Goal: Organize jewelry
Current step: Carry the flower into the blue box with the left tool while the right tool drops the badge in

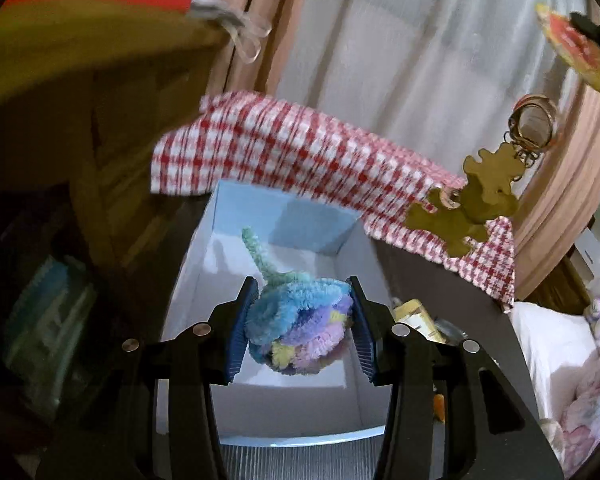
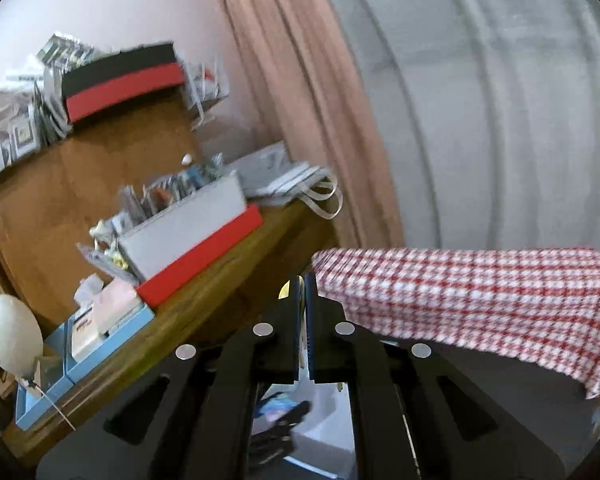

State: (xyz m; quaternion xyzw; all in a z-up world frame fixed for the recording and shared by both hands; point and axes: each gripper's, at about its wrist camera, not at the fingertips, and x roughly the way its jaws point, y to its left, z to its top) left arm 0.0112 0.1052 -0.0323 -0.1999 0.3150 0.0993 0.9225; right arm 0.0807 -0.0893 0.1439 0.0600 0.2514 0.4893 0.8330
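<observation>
We are seeing a red-and-white checked cloth (image 2: 468,300) draping over the far edge of a dark surface (image 2: 480,376). Behind it, a pink curtain (image 2: 300,100) and a white sheer curtain (image 2: 480,100) are hanging. A wooden shelf (image 2: 204,280) is carrying a red-and-grey box (image 2: 192,240) near its right end, light blue trays (image 2: 44,392) and a white egg-shaped lamp (image 2: 10,332) at its near left corner.
</observation>
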